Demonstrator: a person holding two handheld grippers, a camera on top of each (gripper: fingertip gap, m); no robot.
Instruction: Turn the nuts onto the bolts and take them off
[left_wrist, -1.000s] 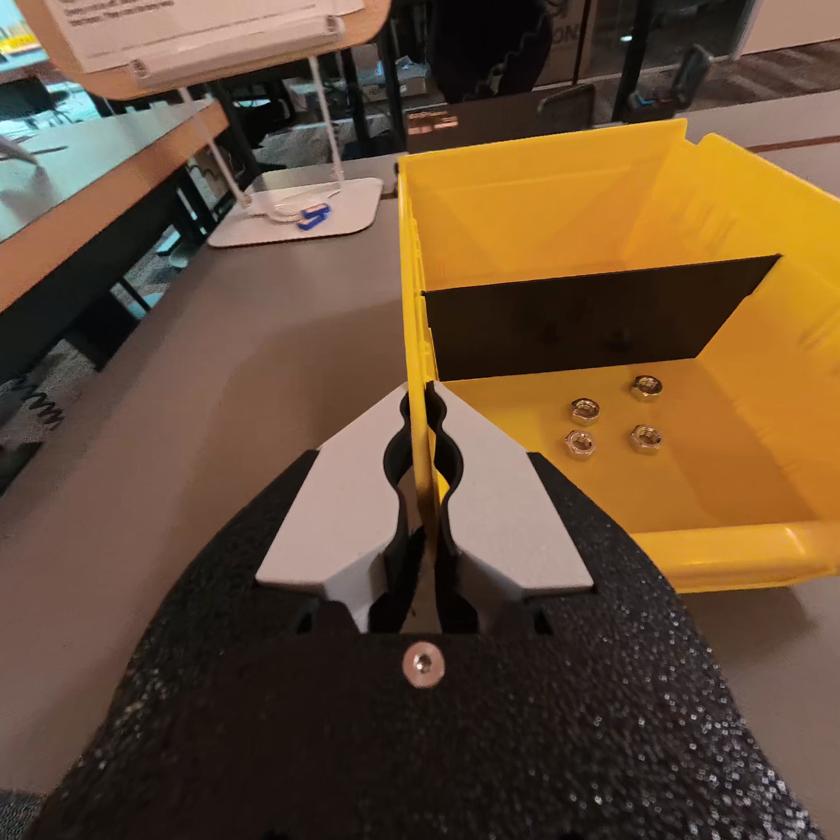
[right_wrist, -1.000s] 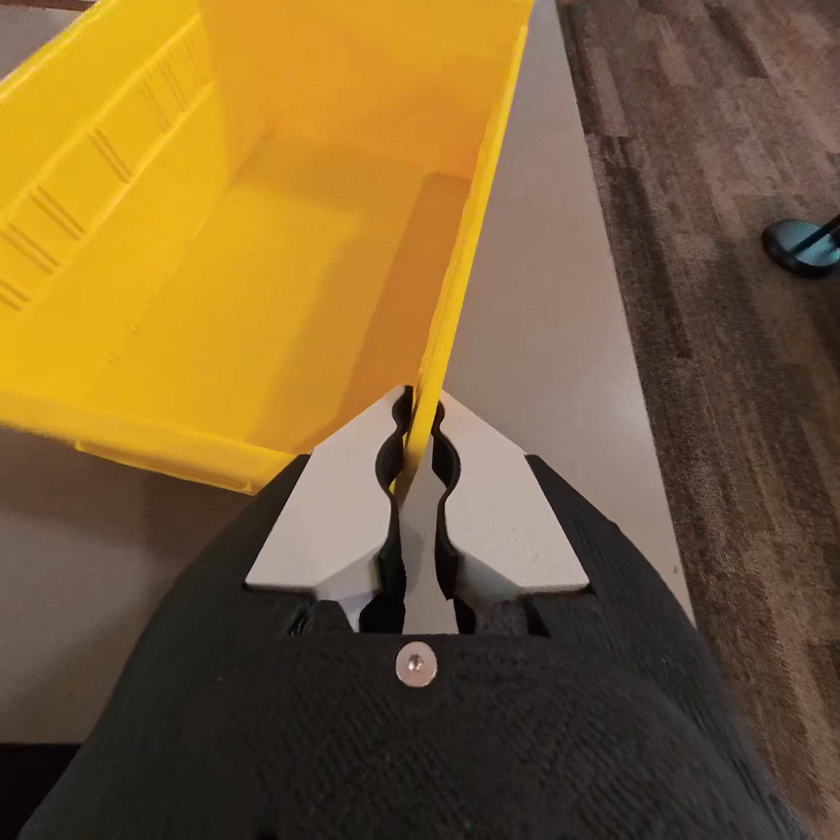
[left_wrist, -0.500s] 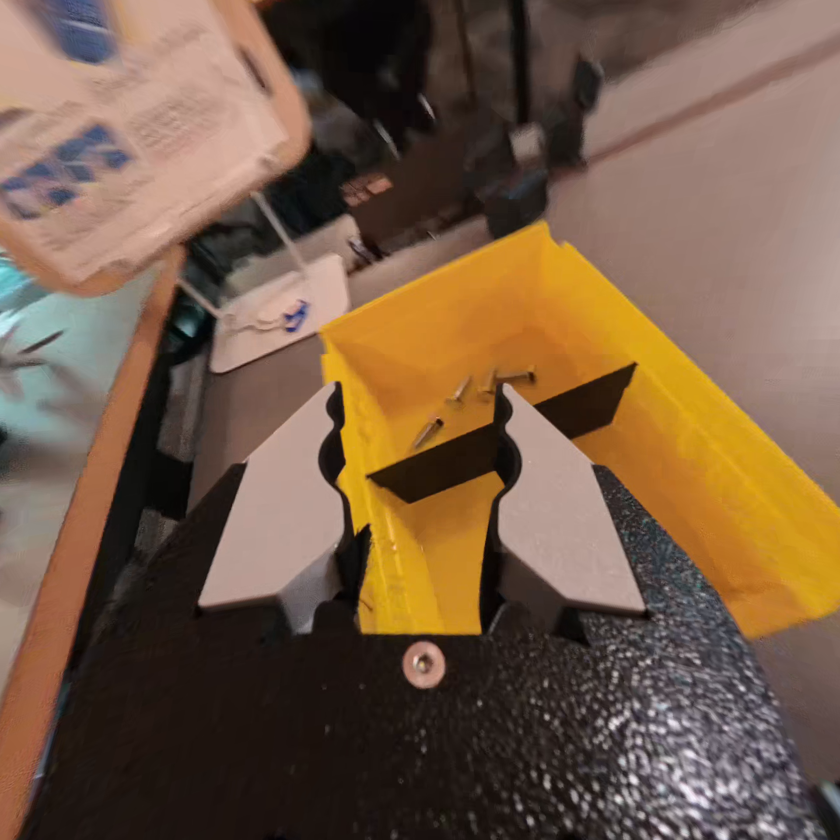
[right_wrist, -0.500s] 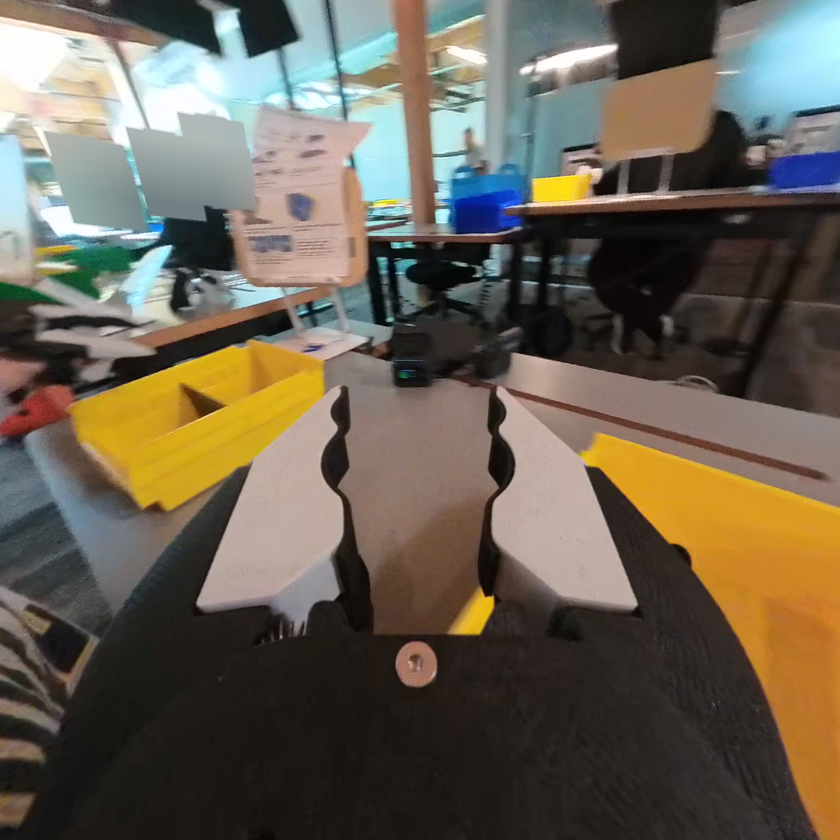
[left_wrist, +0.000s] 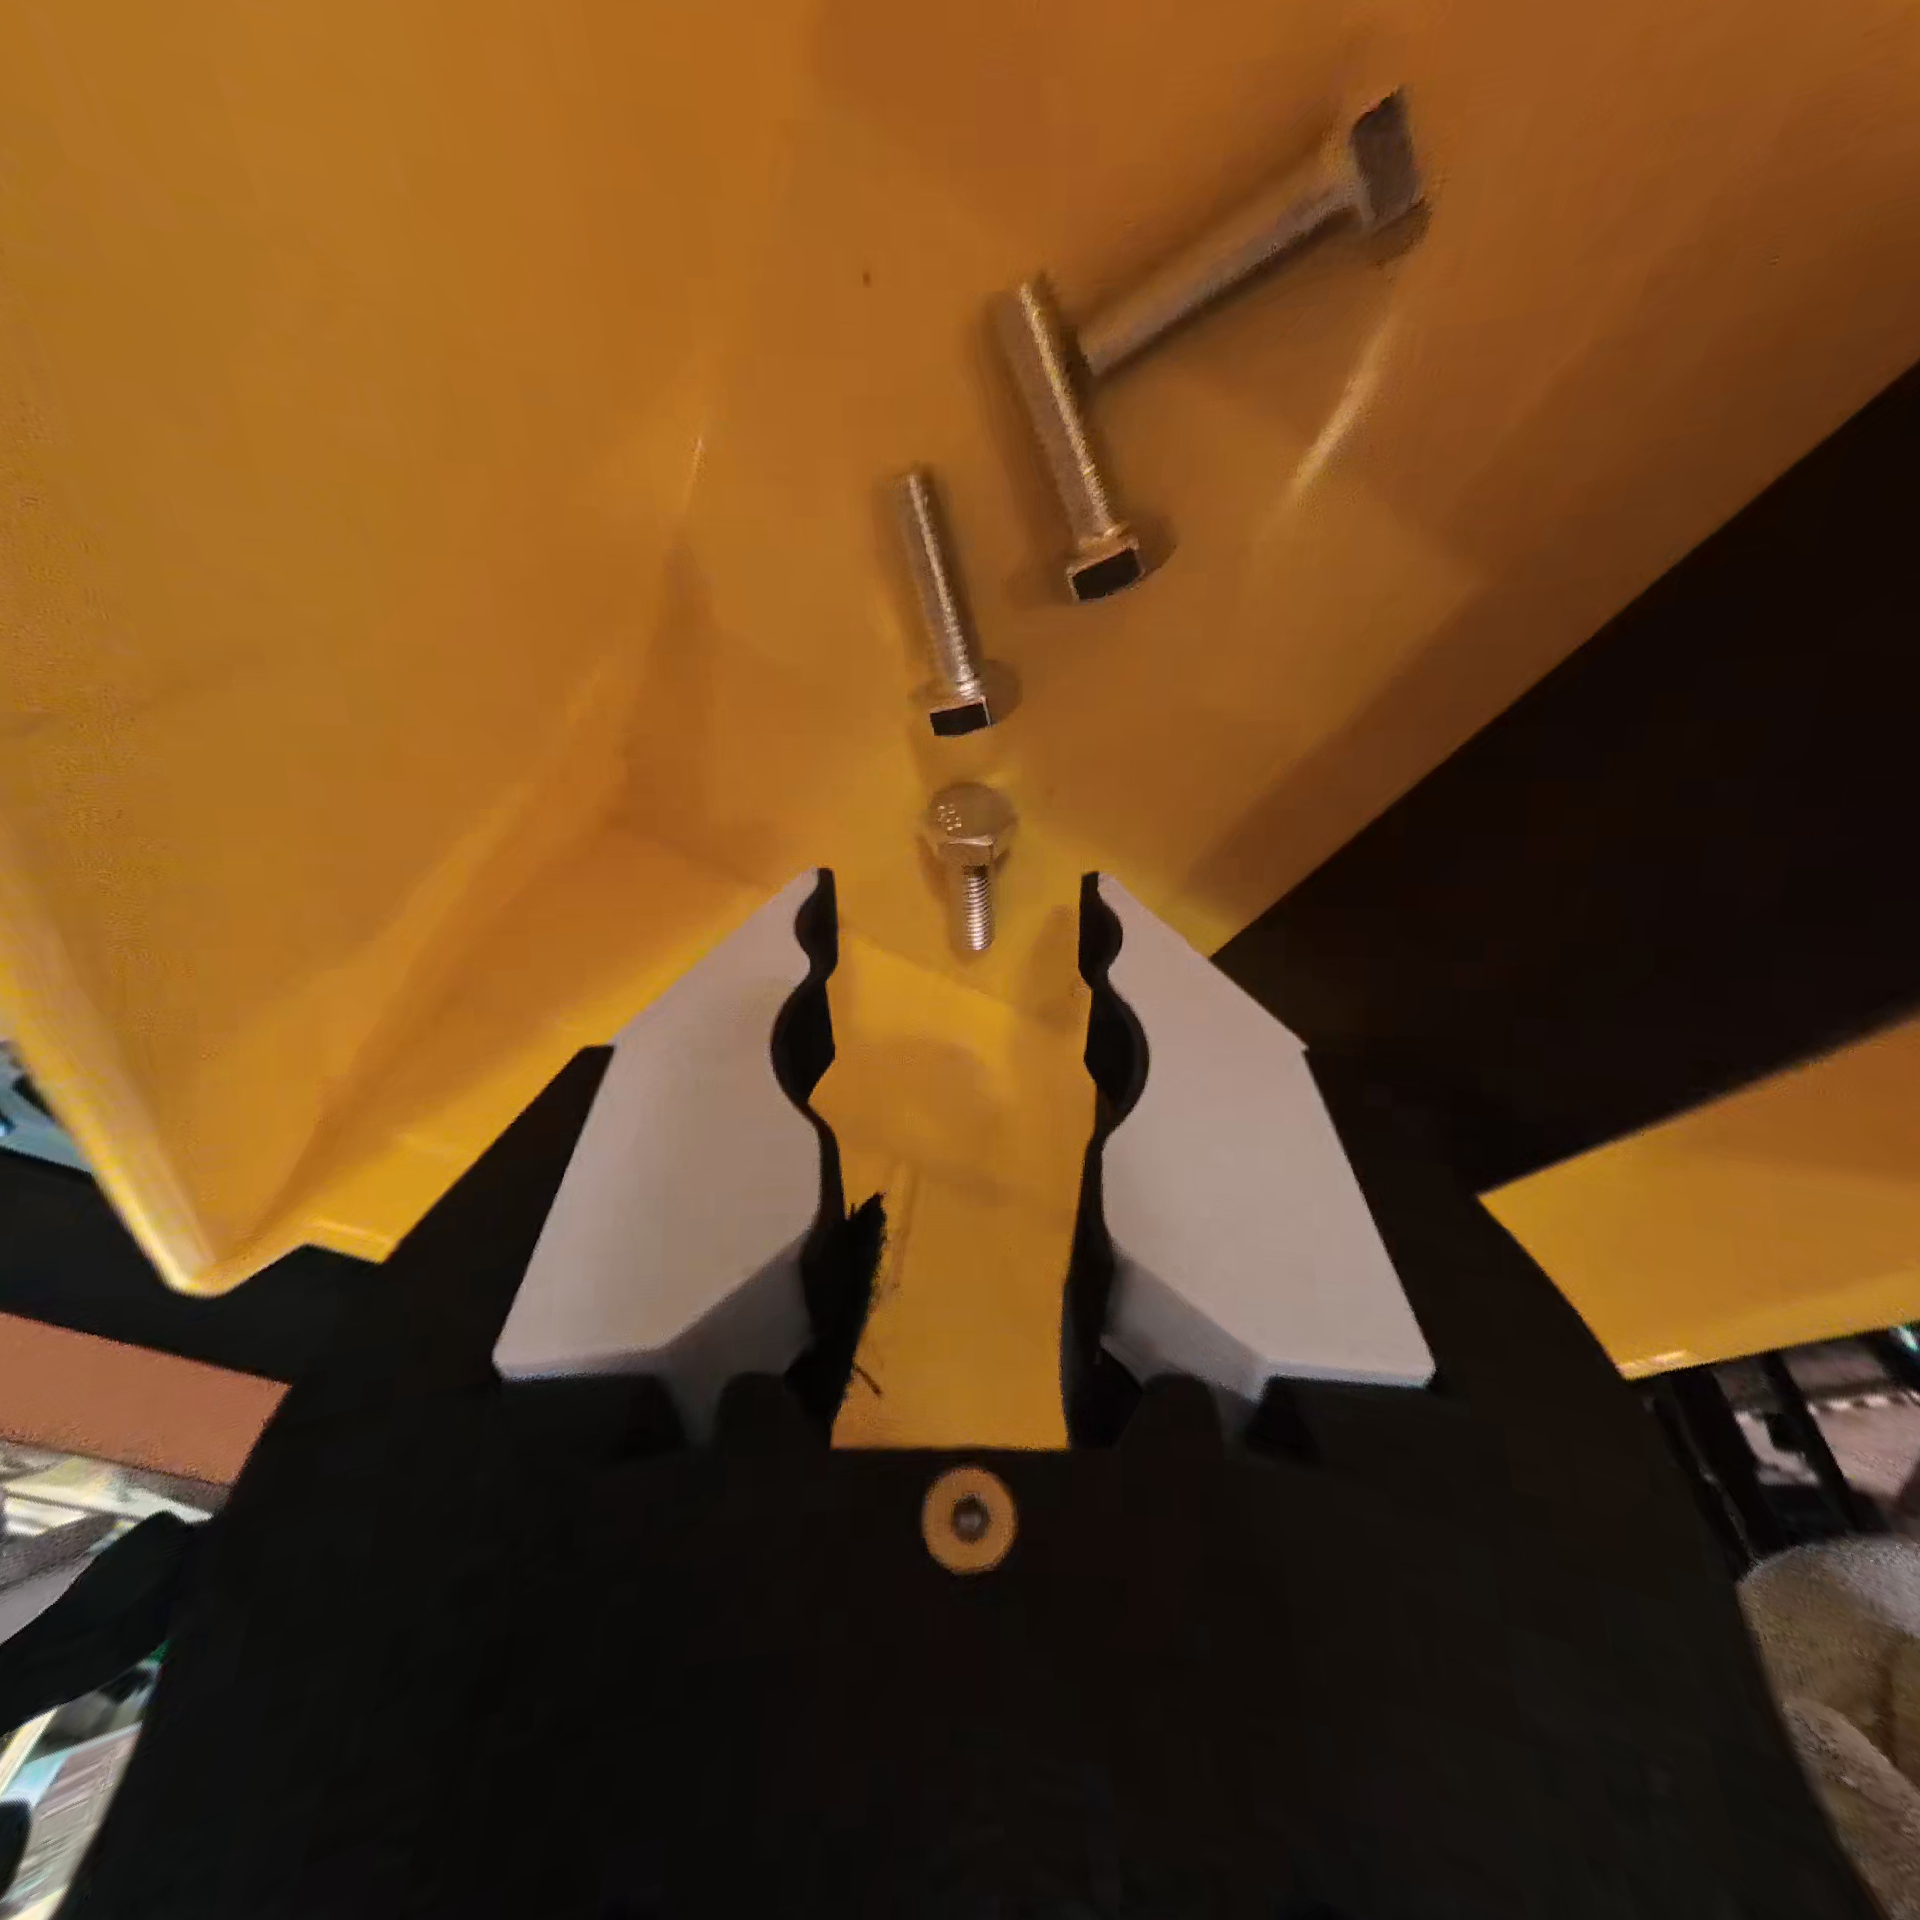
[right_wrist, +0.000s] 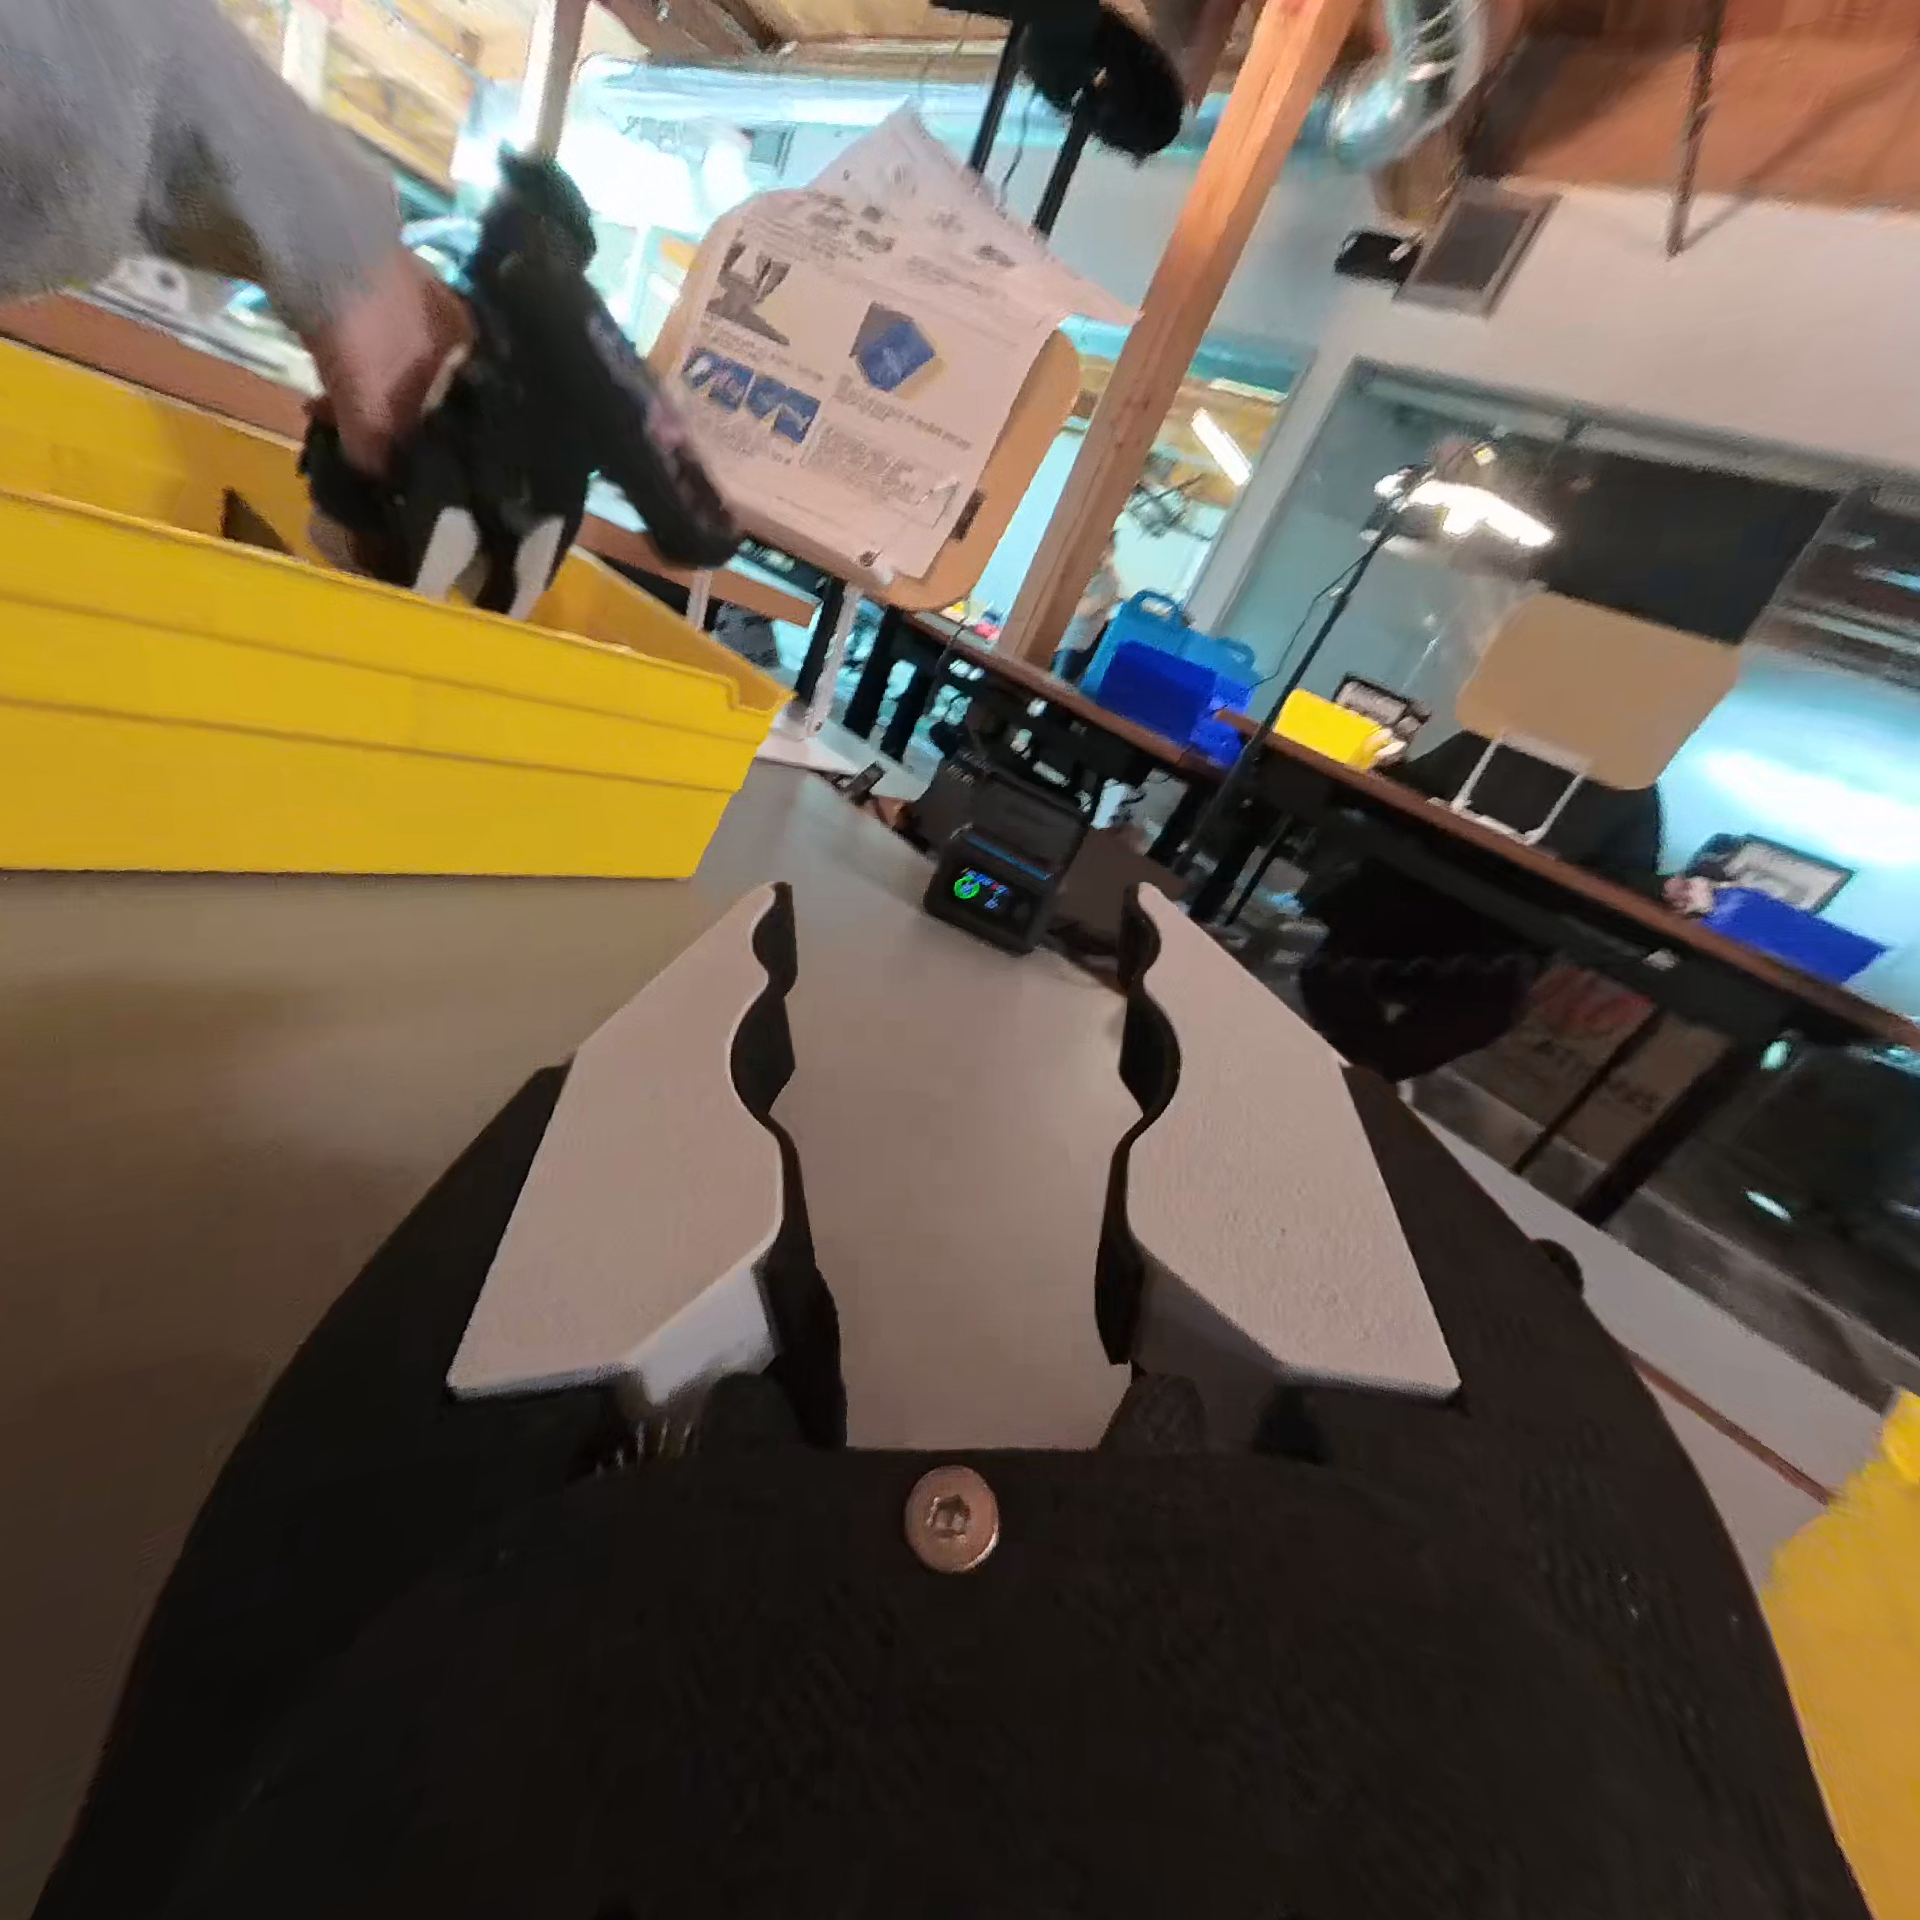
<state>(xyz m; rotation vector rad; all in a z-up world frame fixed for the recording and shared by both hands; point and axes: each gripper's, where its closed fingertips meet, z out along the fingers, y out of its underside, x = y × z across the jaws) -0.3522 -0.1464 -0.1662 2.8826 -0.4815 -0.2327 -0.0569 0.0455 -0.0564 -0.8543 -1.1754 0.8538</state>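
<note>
My left gripper (left_wrist: 956, 883) is open inside the far compartment of the yellow bin (left_wrist: 416, 520), its fingertips just short of a short silver bolt (left_wrist: 964, 878) lying on the bin floor. Three longer bolts lie beyond it: one (left_wrist: 943, 608), one (left_wrist: 1070, 436) and one (left_wrist: 1247, 281). My right gripper (right_wrist: 956, 904) is open and empty, held low over the grey table (right_wrist: 260, 1039). In the right wrist view the left gripper (right_wrist: 488, 571) reaches down into the bin (right_wrist: 364, 727), held by a person's hand. The nuts are out of sight.
A black divider (left_wrist: 1610, 883) crosses the bin to the right of my left gripper. A second yellow bin's corner (right_wrist: 1860, 1662) is at the right. A small black device with a lit screen (right_wrist: 987, 883) and a sign stand (right_wrist: 883, 395) sit at the table's far side. Across from one pair of fingers to the other is roughly 35 centimetres.
Both grippers let go of the bin walls and opened. My left gripper dropped into the bolt compartment. My right gripper swung away from its bin to face across the table.
</note>
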